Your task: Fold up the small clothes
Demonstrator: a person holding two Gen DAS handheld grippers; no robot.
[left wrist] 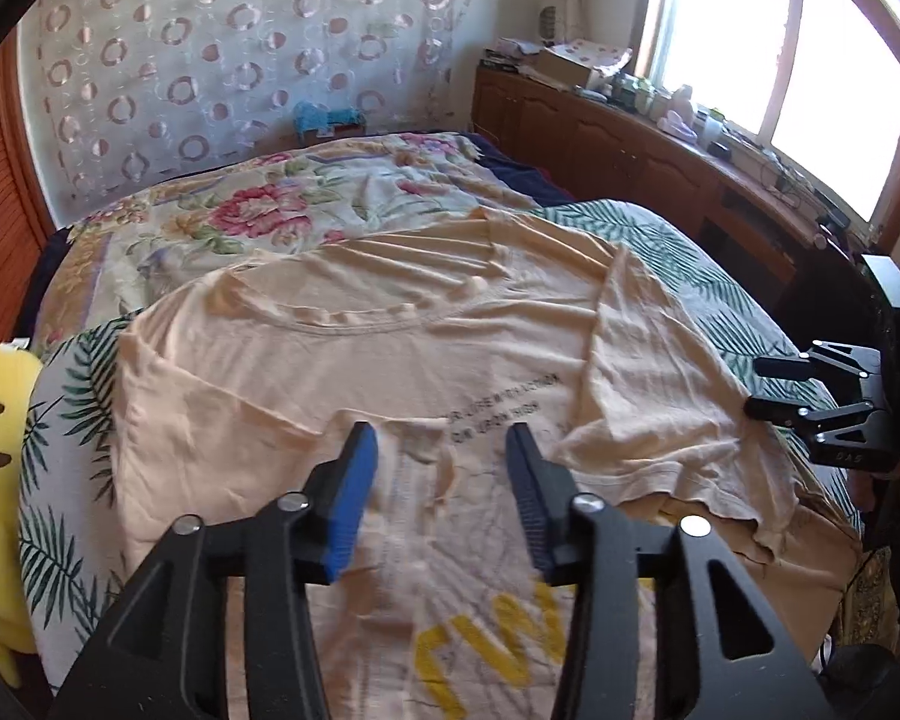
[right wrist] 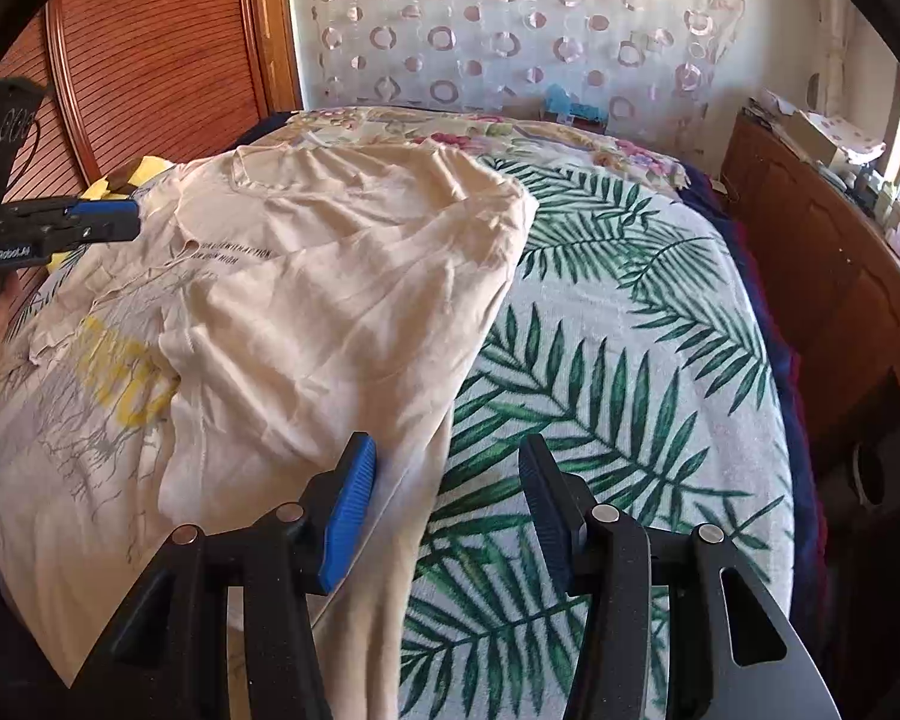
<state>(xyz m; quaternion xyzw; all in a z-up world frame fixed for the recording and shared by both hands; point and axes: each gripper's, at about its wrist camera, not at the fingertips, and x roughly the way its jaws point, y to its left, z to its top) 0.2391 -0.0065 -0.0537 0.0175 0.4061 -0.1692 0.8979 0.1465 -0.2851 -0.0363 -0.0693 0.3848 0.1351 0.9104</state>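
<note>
Bed (right wrist: 630, 324): peach T-shirt (left wrist: 342, 360) lay across its middle, both side panels folded inward over the print; lengthwise folds seemingly remained. Left gripper (left wrist: 441, 450) and right gripper (right wrist: 447, 462) hovered, jaws apart, holding nothing.

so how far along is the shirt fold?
Done: shirt lies on the bed, both side flaps folded in over the print; right flap is rumpled. In hand: nothing; left gripper and right gripper are open above the cloth. Left: the lengthwise fold of the shirt, then likely smoothing.
</note>
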